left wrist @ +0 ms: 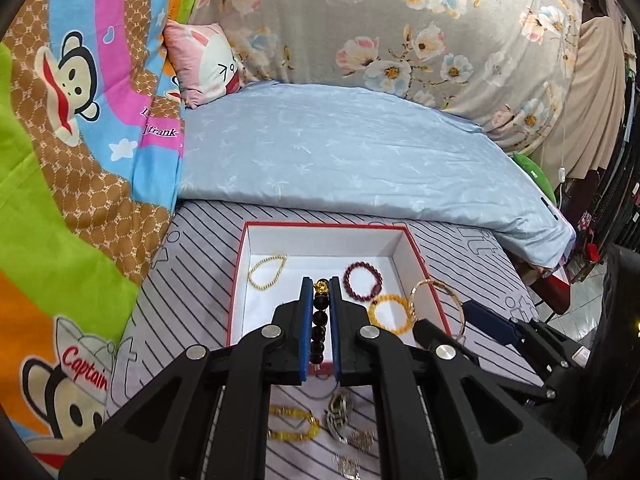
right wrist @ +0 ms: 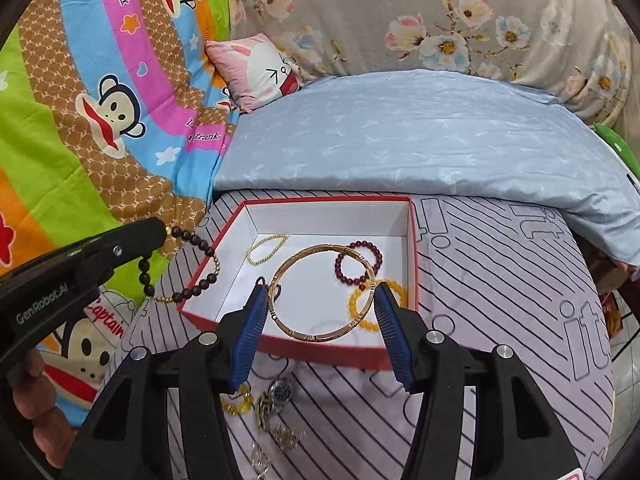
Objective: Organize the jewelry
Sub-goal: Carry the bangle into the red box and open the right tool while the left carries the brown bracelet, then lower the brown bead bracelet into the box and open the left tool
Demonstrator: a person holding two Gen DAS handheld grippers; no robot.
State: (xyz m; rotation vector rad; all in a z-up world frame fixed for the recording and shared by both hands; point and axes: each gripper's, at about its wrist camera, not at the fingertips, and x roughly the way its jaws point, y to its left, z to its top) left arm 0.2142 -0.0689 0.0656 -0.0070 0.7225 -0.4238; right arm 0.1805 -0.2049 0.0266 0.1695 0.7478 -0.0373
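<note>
We hold two pieces above the red-rimmed box (right wrist: 412,264) on the bed: the left tongs (left wrist: 320,292) are clenched on the dark bead bracelet (left wrist: 320,320), which hangs limp. The right tongs (right wrist: 320,300) grasp the gold bangle (right wrist: 322,292) across its width; we judge it rigid, light and slippery, best held at opposite rim points.

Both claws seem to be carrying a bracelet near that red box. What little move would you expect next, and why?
Probably both carry on forward over the red box and let go. The left gripper is shut on the dark bead bracelet, which hangs beside the box's left wall, and the right gripper holds the gold bangle above its near wall. Three bracelets already lie inside, and neither piece is over bare floor yet.
</note>
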